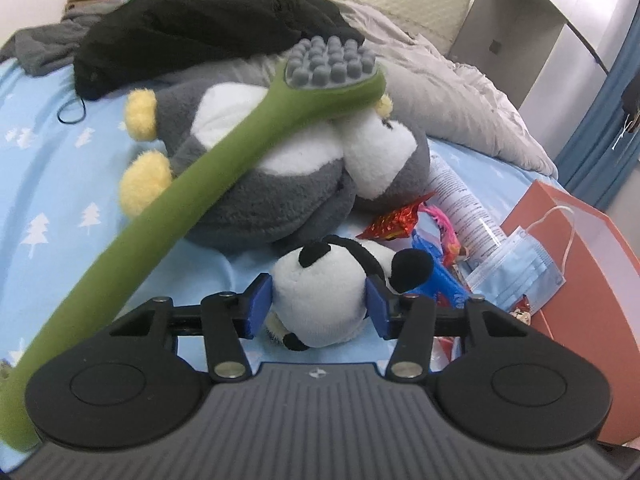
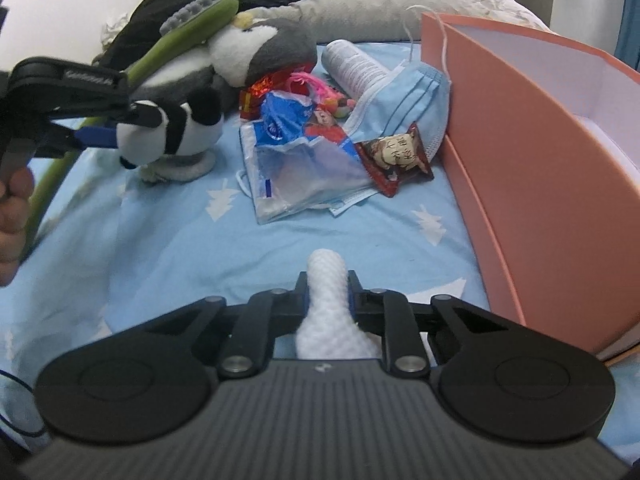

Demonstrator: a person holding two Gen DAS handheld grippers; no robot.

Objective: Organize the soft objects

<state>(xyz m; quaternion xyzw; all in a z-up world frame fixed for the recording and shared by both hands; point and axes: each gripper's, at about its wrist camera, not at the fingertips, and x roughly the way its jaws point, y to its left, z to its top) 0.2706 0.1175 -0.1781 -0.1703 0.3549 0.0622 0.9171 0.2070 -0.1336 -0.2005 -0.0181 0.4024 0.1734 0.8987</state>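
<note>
We see a bed with a blue sheet (image 2: 168,248) covered in many small things, and we hold 2 grippers over it. Our left gripper (image 1: 320,302) has its 2 blue pads partly closed on the small panda plush (image 1: 320,300); the pads press both sides of its white head, and the toy's underside seems to touch the sheet, though we cannot say for sure. Our right gripper (image 2: 326,292) is almost closed and pinches a white textured soft piece (image 2: 326,280), maybe a cloth or a sponge, which stands up between the fingers.

Behind the panda lies the large grey penguin plush (image 1: 272,160), and a green massage stick (image 1: 200,168) leans across it. To the right are snack wrappers (image 2: 392,160), a plastic bag (image 2: 296,168), a blue face mask (image 2: 404,100), and the open pink box (image 2: 500,168), which we judge to be the place for the soft things.

What can go wrong: the panda head is round and soft, so it may slip out of the pads if we lift fast. The green stick passes just beside the left gripper, and a careless lift could knock it or pull the penguin. When we carry the panda toward the box, it may drag the wrappers or the mask along. The white piece is held only by a narrow part, so it could fall before reaching the box.
</note>
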